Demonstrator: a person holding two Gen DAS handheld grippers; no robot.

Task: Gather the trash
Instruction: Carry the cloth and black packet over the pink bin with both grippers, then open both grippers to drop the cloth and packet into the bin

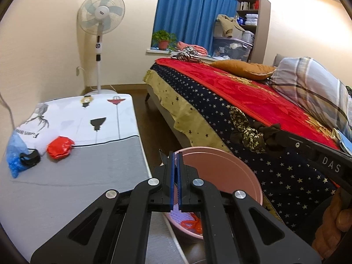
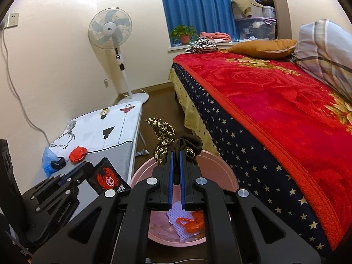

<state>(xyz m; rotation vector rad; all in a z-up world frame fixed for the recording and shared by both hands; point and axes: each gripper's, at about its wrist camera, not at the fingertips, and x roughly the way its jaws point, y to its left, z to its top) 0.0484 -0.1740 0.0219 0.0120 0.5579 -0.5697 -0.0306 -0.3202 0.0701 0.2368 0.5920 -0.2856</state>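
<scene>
Above the pink bin (image 2: 228, 177), right gripper (image 2: 176, 154) pinches floral cloth (image 2: 164, 135) at 12 o'clock for dropping; left gripper (image 1: 176, 155) clamps a black packet (image 2: 109, 177).

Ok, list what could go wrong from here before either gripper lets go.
1. The right gripper holds the floral cloth near the far rim of the pink bin. Released there, it may drape over the rim or fall outside.
2. The left gripper seems to pinch the black crab packet only by an edge, over the table beside the bin. It could slip out and miss.
</scene>
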